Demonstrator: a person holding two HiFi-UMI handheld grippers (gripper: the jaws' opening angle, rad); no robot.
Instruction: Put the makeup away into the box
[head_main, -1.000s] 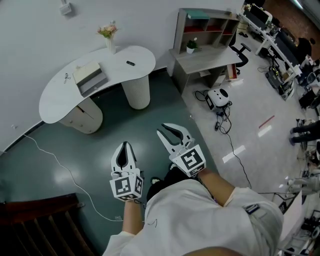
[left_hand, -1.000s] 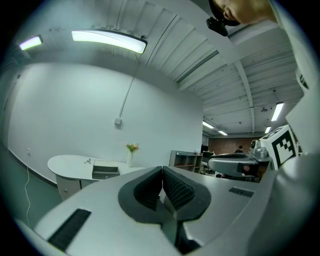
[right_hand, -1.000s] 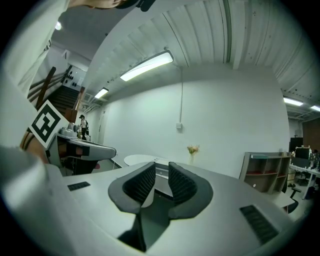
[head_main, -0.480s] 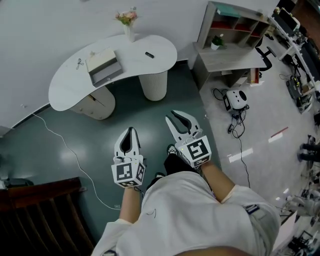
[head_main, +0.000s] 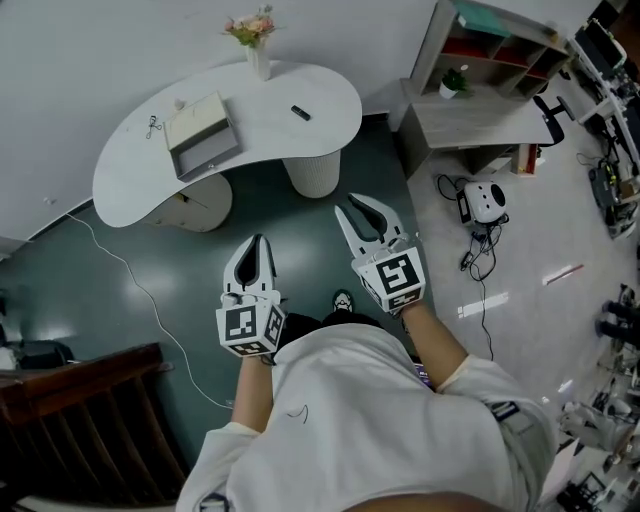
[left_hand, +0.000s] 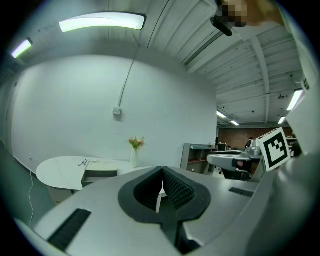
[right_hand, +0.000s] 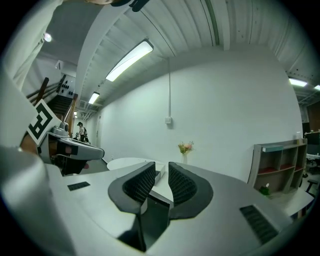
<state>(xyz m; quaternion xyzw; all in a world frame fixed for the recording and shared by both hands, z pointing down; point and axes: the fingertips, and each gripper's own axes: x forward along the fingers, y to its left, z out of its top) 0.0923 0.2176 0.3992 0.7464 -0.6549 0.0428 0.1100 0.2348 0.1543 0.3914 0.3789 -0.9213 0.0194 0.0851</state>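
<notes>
Now left claw (head_main: 256, 243) closed, right claw (head_main: 360, 207) parted, empty; table (head_main: 262, 112) ahead.

No text, number or brand can be read in any view.
The only printed marks are black-and-white square code patterns, not letters. One set is on the left cube (head_main: 250, 330) behind the left tool (head_main: 255, 242), lower centre of the head view. Another is on the right cube (head_main: 392, 282) behind the right tool (head_main: 358, 204). Anything on the shelves (head_main: 500, 50) at upper right is too small to read.
</notes>
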